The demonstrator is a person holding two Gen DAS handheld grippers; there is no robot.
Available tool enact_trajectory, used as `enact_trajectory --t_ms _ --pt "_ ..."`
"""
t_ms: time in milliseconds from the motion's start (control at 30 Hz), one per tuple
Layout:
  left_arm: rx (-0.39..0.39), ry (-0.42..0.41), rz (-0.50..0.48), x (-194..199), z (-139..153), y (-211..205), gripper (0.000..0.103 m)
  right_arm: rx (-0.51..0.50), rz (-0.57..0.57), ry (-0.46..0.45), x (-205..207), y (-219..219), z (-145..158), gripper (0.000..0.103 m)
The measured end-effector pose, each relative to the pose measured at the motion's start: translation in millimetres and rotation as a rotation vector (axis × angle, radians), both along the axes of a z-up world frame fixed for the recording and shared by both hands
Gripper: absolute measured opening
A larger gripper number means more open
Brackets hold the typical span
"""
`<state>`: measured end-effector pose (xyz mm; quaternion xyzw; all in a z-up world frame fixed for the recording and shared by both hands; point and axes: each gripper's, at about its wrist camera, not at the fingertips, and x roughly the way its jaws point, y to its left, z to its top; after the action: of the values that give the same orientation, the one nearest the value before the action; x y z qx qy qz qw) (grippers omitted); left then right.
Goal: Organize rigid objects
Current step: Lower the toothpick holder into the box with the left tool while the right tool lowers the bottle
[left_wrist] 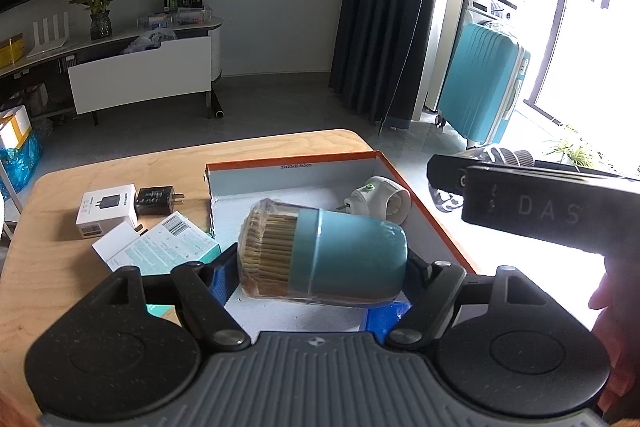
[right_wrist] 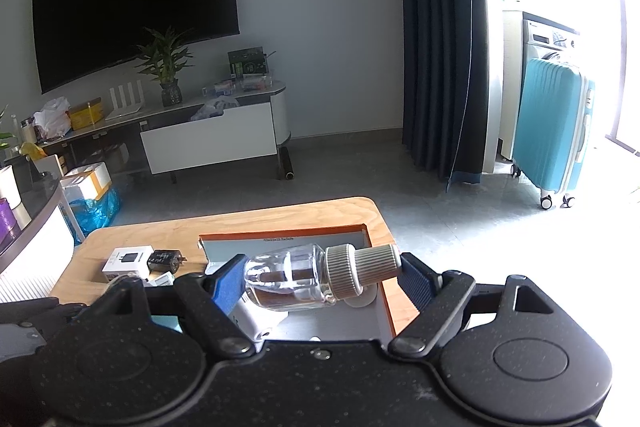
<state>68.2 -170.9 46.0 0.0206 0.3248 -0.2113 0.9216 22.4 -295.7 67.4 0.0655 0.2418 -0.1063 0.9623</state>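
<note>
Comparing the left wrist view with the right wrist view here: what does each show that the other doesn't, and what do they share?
Left wrist only: the left gripper shut on a blue toothpick jar lying sideways, a white plug-in device inside the box, and the teal-and-white cartons on the table.

Right wrist only: the right gripper shut on a clear bottle with a ribbed grey cap.

Both: the orange-rimmed box, the wooden table, the black charger beside its white box, and the blue suitcase.
</note>
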Motion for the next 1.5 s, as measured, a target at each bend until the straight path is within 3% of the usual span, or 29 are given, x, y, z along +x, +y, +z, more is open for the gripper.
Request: enact_trajectory --t_ms 1500 --pt "0.01 0.027 -0.036 24 -10 -25 0.079 0.0 0.031 0.064 39 -13 -8 0.096"
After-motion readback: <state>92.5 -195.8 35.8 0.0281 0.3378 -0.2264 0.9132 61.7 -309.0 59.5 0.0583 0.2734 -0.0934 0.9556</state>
